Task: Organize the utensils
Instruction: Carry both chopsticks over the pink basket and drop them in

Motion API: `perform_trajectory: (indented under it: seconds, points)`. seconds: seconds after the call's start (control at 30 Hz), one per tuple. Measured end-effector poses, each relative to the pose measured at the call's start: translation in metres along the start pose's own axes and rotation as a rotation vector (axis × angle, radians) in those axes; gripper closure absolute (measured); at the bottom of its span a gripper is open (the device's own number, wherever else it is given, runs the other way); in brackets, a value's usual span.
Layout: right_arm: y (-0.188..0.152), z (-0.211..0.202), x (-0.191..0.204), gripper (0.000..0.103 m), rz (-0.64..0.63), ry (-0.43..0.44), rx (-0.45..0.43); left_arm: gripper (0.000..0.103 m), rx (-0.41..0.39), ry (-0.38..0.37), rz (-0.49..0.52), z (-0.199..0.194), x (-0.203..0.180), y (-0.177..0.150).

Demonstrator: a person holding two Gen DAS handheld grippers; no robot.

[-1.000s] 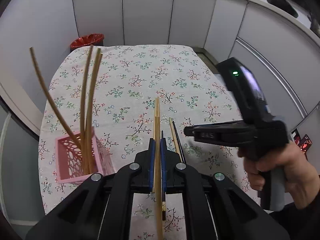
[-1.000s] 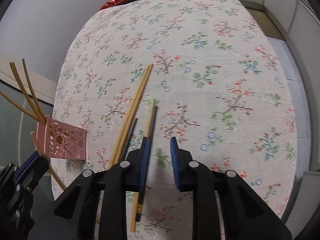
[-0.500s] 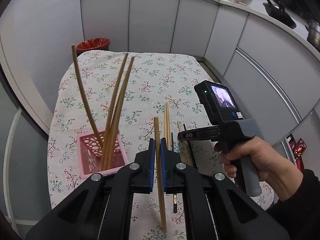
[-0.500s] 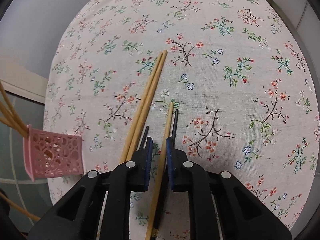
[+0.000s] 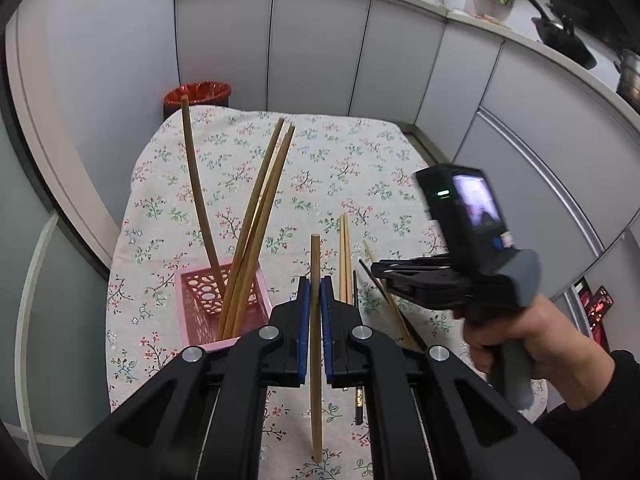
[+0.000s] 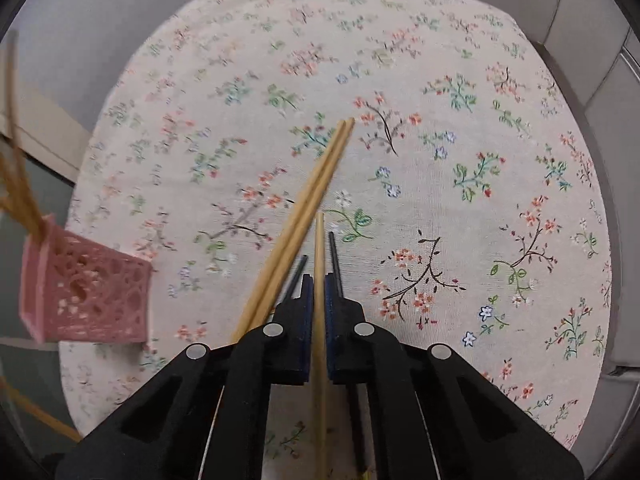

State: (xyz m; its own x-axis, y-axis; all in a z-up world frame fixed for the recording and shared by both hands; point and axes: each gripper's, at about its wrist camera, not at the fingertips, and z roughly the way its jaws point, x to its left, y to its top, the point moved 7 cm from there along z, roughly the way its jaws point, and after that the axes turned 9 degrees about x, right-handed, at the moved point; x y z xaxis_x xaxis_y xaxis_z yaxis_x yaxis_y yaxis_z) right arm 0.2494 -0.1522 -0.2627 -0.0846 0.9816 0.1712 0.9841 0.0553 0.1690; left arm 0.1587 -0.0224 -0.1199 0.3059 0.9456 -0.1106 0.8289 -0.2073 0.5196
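Left tongs [image 5: 315,312]: clamped on a darker brown wooden chopstick [image 5: 315,380], which you have raised clear of the flower-print cloth on the desk [image 5: 352,152] since a second ago.

Right tongs [image 6: 319,312]: half a second ago the pads stood apart round a pale bamboo chopstick [image 6: 319,248]; now they have come together and pinch it.

Pink perforated plastic holder [image 5: 224,304]: stands near the desk's left edge, just left of your left tongs, with four brown chopsticks leaning in it.

Left on the cloth: a pale pair of chopsticks [image 6: 308,208] and two thin black chopsticks [image 6: 334,256], close by your right tongs, near the desk's near edge.

Meaning: you hold one stick in each hand, so two drops into the holder look next; four more pickups would remain.
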Motion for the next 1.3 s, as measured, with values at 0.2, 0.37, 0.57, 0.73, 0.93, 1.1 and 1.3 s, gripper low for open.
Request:
perform_trajectory:
  seconds: [0.2, 0.37, 0.57, 0.73, 0.93, 1.1, 1.3]
  points:
    - [-0.022, -0.064, 0.007, 0.099, -0.039, 0.063, -0.137, 0.098, -0.048, -0.004, 0.016, -0.017, -0.006, 0.000]
    - [-0.044, -0.113, 0.010, 0.099, -0.070, 0.080, -0.244, 0.098, -0.103, 0.000, 0.024, -0.037, -0.013, -0.001]
    - [-0.060, -0.166, 0.016, 0.099, -0.099, 0.104, -0.372, 0.098, -0.182, 0.004, 0.038, -0.065, -0.022, 0.001]
    - [-0.069, -0.213, 0.021, 0.099, -0.124, 0.115, -0.498, 0.098, -0.269, 0.015, 0.032, -0.094, -0.021, 0.008]
    - [-0.075, -0.255, 0.031, 0.099, -0.152, 0.149, -0.601, 0.098, -0.361, 0.035, 0.013, -0.127, -0.013, 0.017]
    - [-0.074, -0.271, 0.042, 0.099, -0.164, 0.182, -0.646, 0.098, -0.424, 0.095, -0.012, -0.142, 0.000, 0.024]
    - [-0.067, -0.280, 0.057, 0.099, -0.169, 0.225, -0.677, 0.098, -0.463, 0.162, -0.047, -0.146, 0.017, 0.035]
